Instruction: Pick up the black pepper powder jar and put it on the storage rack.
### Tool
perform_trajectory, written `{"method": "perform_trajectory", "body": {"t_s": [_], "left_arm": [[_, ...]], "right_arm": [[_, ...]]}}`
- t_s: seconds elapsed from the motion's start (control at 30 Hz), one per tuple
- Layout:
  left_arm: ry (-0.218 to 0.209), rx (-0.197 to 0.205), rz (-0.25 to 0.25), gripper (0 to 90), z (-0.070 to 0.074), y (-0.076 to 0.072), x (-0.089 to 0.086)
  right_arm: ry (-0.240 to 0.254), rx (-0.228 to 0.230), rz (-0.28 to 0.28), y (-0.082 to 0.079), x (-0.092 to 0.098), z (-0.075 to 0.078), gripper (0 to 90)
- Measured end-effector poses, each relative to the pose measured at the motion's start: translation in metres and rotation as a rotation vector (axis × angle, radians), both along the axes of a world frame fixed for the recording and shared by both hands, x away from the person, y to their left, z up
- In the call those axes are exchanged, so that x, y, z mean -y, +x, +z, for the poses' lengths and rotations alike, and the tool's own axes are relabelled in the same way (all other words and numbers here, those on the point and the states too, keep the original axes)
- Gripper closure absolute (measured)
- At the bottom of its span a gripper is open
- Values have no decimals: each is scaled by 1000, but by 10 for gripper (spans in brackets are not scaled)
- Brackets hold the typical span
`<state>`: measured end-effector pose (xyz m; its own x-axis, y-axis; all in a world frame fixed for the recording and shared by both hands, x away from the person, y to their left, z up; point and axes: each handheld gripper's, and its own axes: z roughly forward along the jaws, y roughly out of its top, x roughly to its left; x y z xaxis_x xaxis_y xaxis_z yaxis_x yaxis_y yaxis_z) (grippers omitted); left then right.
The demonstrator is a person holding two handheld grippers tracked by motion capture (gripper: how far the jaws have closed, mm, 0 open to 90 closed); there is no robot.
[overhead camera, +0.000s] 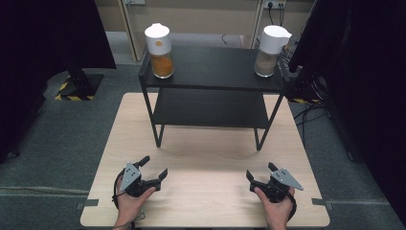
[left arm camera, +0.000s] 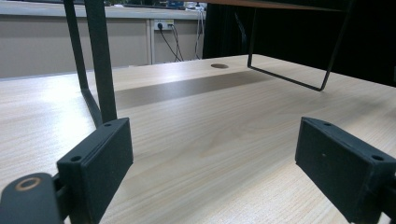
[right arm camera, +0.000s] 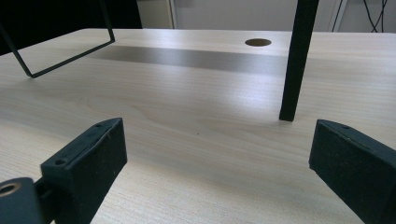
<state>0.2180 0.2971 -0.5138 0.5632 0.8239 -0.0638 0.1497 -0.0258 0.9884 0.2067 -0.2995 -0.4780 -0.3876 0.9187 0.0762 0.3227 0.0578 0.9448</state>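
Observation:
A person's hands hold both grippers low over the near part of the wooden table (overhead camera: 206,158). My left gripper (overhead camera: 154,167) sits at the front left with its jaws wide apart and nothing between them; in the left gripper view its pads (left arm camera: 100,163) frame bare wood. At the front right my right gripper (overhead camera: 261,171) is open too, empty, with its pads (right arm camera: 88,163) spread over the tabletop. A black two-tier rack (overhead camera: 210,86) stands at the table's far half. On its top shelf are a white-lidded jar of orange powder (overhead camera: 160,45) at the left and a white-lidded jar of beige powder (overhead camera: 270,45) at the right.
The rack's thin black legs (left arm camera: 102,65) (right arm camera: 296,60) rise just ahead of each gripper. A round cable hole (right arm camera: 258,42) is in the tabletop under the rack. Dark screens flank the table, with cables on the floor to the right.

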Motion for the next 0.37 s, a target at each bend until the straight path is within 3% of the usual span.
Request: {"method": "perform_trajectory", "body": {"t_s": [0.37], "left_arm": [[5,5,-2,98,0,-1,1]], "right_arm": [[2,-7,4,1,1,1,43]]}}
